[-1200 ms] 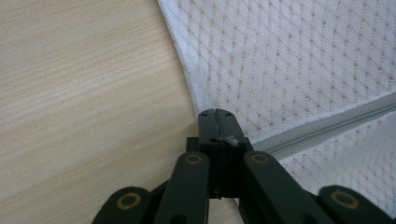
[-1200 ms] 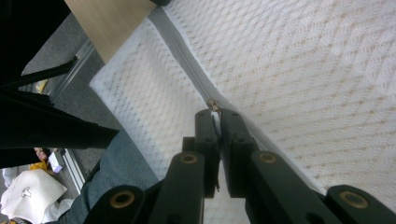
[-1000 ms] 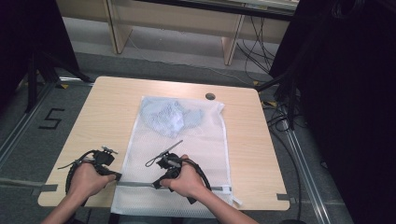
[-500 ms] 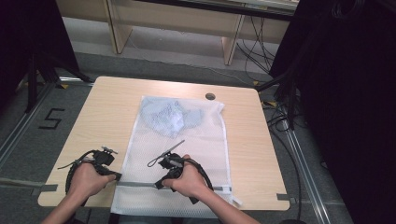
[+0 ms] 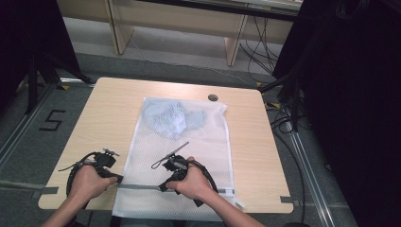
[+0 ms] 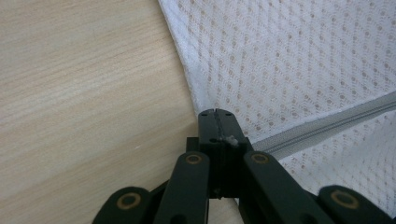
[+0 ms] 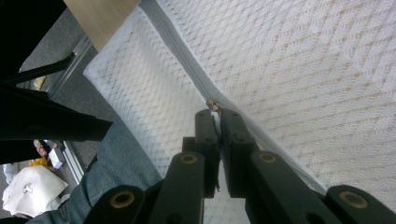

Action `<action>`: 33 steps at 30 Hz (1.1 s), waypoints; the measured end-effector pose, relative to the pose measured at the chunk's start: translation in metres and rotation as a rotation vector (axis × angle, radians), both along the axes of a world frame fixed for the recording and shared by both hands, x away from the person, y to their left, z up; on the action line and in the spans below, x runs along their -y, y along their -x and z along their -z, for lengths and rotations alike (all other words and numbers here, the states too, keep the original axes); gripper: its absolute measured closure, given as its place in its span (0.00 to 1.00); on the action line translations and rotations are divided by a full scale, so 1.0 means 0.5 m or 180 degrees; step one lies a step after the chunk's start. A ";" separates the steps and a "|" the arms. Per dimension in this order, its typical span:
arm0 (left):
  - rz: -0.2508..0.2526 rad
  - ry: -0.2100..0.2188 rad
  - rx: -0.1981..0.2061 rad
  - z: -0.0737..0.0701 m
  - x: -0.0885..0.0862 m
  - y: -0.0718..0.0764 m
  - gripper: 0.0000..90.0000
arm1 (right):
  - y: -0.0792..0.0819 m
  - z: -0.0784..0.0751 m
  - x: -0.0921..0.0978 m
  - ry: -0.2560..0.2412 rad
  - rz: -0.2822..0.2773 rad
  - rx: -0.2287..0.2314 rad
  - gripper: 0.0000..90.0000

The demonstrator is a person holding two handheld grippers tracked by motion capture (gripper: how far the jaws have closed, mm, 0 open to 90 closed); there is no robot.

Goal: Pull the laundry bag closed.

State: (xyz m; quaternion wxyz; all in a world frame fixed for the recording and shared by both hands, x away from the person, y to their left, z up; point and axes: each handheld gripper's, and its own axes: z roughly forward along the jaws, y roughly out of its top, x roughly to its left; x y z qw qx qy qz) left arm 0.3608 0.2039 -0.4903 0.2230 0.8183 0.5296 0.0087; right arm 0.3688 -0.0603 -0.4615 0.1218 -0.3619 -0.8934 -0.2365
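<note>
One pale wooden table (image 5: 108,113) on grey floor (image 5: 28,137), both hand-held grippers pinching the mesh bag's (image 5: 198,142) zipper (image 6: 322,128).

lab | floor rails (image 5: 309,165), loose cables (image 5: 257,45), numbered floor mark (image 5: 52,120)

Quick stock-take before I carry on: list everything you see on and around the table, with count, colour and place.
mesh laundry bag: 1, white, flat on the table's middle, near end over the front edge
zipper: 1, grey, across the bag's near end
zipper pull: 1, metal, at the right gripper's jaw tips
garment: 1, light blue, bunched inside the bag's far end
table: 1, light wood
round port: 1, dark, table's far edge
cables: several, black, floor at right
left gripper: 1, black, shut on the zipper's left end
right gripper: 1, black, jaws almost closed at the pull
</note>
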 end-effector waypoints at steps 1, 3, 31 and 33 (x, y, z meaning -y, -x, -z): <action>-0.0003 -0.0001 -0.0001 0.000 0.000 0.000 1.00 | 0.002 -0.002 0.001 0.0036 0.0054 -0.0049 0.97; 0.0009 -0.0008 0.0003 0.000 0.000 0.000 1.00 | 0.003 -0.003 0.001 0.0034 0.0076 -0.0076 0.97; -0.0011 0.0007 -0.0018 0.000 0.000 0.000 1.00 | 0.002 -0.004 0.023 0.0018 0.0118 -0.0092 0.97; -0.0013 0.0008 -0.0016 0.000 0.000 0.000 1.00 | 0.000 -0.003 0.025 0.0018 0.0098 -0.0061 0.97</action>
